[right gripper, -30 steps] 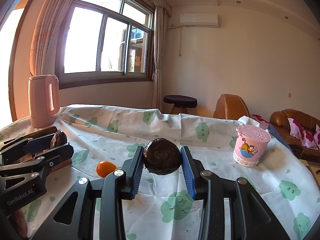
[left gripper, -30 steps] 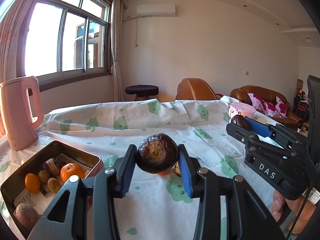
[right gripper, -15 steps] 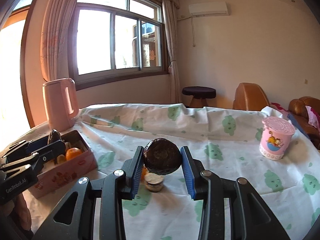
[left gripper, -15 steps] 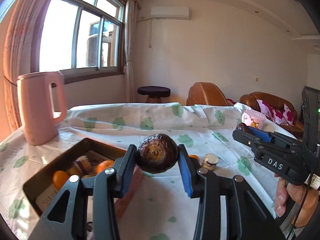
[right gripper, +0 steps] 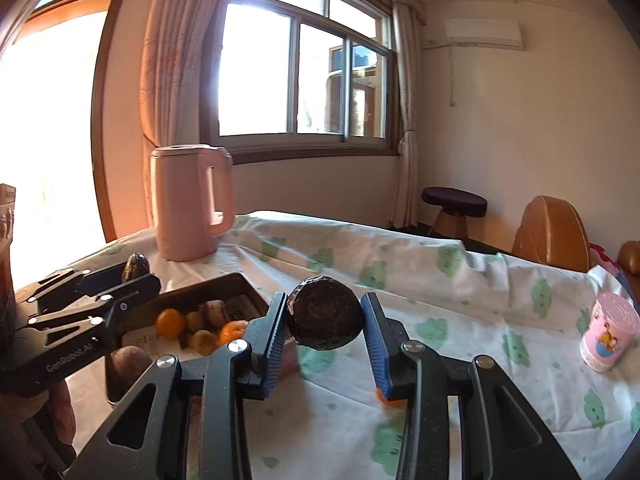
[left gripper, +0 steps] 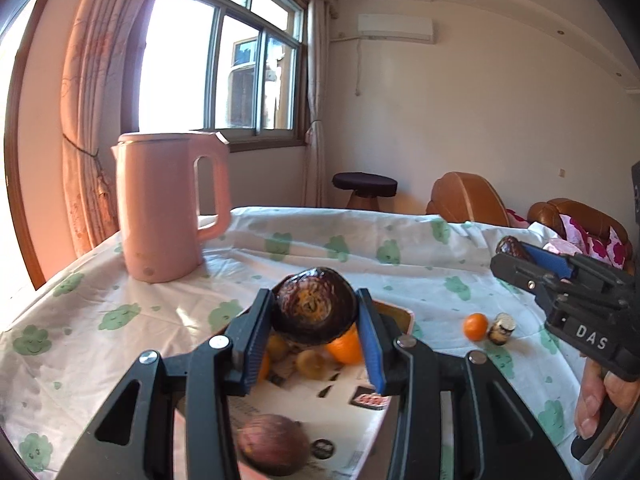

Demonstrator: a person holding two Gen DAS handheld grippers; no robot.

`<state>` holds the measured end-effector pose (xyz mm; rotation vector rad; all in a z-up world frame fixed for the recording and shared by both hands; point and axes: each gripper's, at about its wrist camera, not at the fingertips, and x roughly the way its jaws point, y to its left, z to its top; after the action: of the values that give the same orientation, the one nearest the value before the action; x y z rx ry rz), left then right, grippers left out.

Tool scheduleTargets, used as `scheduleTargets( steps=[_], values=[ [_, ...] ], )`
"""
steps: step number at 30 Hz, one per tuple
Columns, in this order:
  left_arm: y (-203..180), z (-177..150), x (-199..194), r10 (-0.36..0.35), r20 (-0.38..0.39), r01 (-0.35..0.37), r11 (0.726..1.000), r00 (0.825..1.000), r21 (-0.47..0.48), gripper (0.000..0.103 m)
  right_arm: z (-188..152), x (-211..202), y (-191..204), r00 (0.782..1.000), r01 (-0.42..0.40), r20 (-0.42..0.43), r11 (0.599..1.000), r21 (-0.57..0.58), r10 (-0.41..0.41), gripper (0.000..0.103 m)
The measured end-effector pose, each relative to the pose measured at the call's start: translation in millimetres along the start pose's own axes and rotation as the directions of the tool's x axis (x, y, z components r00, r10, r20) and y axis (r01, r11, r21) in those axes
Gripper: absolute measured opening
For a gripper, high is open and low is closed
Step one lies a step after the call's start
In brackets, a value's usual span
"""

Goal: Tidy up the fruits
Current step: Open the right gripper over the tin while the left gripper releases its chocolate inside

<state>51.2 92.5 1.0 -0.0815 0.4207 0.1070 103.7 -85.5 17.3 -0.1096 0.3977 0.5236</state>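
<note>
Two black claws with blue pads here, each one squeezing a fruit. Left gripper [left gripper: 316, 332] closed tight on a dark purple wrinkly round fruit [left gripper: 315, 312], held up in the air right over the brown metal tray [left gripper: 394, 310]. Right gripper [right gripper: 325, 342] closed the same way on a second dark brown round fruit [right gripper: 325, 312], held above the white cloth with green smiley blobs [right gripper: 460, 320], just to the right of the tray and not over it yet.

Already inside the tray: small orange tangerines [right gripper: 170, 322], a few little yellow-brown fruits [right gripper: 204, 338], and a big reddish-purple round fruit [left gripper: 272, 450] near the front edge. Some printed paper lining the bottom. So a good part of the tidying looks done.

Still out on the cloth: one small orange tangerine [left gripper: 476, 326], sitting just beside a tiny dark jar with a pale lid [left gripper: 501, 327]. Not a fruit, that jar, so probably staying put.

Left to do, by the look of it: drop the left fruit into the tray, bring the right fruit over and drop it too, then go back for the lonely tangerine. Nearly finished, maybe three fruits to go.

Other things around, not part of the job: a tall pink kettle with a handle [left gripper: 170, 204] at the back of the table, and a pink cup with a cartoon picture [right gripper: 608, 338] far off to the right.
</note>
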Motion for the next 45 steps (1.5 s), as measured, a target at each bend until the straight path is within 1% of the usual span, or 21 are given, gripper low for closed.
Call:
scheduleTargets(
  steps=[3, 9, 15, 21, 27, 45],
  values=[
    [17.3, -3.5, 1.5, 0.022, -0.017, -0.022, 0.999, 1.0, -0.023, 0.043, 4.3, 7.2, 19.0, 1.0, -0.03, -0.01, 0.999, -0.022, 0.03, 0.039],
    [42.7, -12.9, 6.7, 0.067, -0.064, -0.071, 0.996, 0.996, -0.051, 0.043, 2.5, 23.4, 50.0, 0.996, -0.075, -0.043, 0.995, -0.061, 0.072, 0.039],
    [52.4, -19.7, 9.9, 0.086, -0.093, -0.092, 0.994, 0.992, -0.055, 0.043, -4.5, 38.0, 71.6, 0.991, -0.106, -0.085, 0.991, -0.085, 0.099, 0.039],
    [55.6, -24.2, 11.7, 0.078, -0.113, -0.085, 0.995, 0.991, -0.058, 0.043, -10.5, 49.2, 88.0, 0.985, -0.136, -0.124, 0.986, -0.096, 0.124, 0.039],
    [53.5, -26.3, 15.4, 0.071, -0.133, -0.078, 0.996, 0.989, -0.045, 0.043, -15.8, 56.1, 96.7, 0.98, -0.144, -0.151, 0.983, -0.115, 0.126, 0.039],
    [50.1, -28.9, 23.2, 0.056, -0.171, -0.062, 0.998, 0.984, -0.032, 0.043, -25.3, 69.1, 98.5, 0.973, -0.144, -0.201, 0.982, -0.122, 0.117, 0.039]
  ],
)
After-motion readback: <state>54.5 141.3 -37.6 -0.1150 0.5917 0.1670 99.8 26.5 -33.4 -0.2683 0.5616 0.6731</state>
